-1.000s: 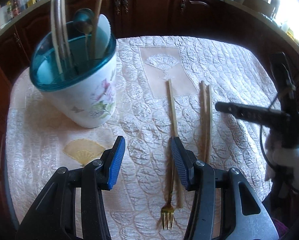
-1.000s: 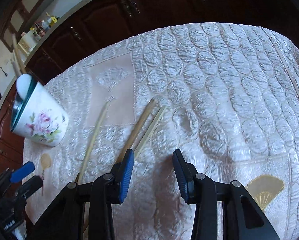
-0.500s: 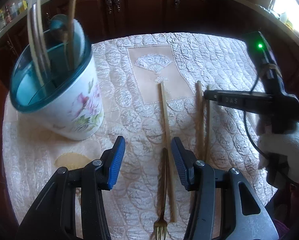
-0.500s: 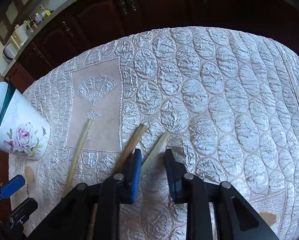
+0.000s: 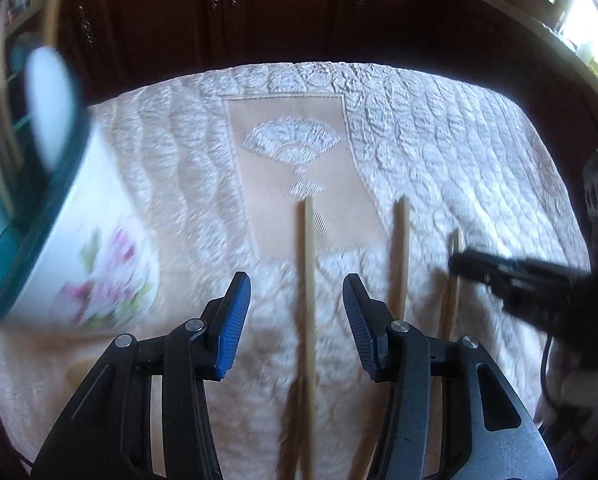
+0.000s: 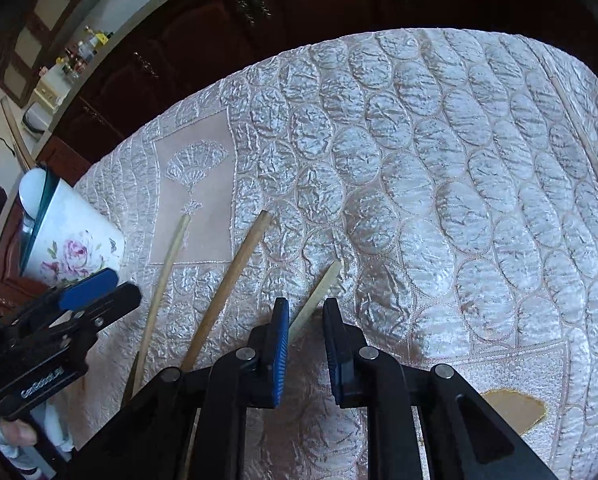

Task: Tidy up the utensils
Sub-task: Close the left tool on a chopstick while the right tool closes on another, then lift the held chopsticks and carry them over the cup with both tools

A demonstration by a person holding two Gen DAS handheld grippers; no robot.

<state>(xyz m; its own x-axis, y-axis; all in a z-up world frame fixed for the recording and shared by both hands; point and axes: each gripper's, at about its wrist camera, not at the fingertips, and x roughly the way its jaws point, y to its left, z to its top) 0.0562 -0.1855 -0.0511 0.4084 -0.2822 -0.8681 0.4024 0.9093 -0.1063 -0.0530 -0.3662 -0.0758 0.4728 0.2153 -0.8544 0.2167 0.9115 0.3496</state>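
right gripper jaws just closed onto the chopstick furthest from the floral cup; left gripper spread wide, empty

A table covered by a quilted pale pink satin cloth with embroidered fan panels carries a white floral ceramic holder with a teal rim at its left, and three long light wooden sticks lying side by side, slightly apart
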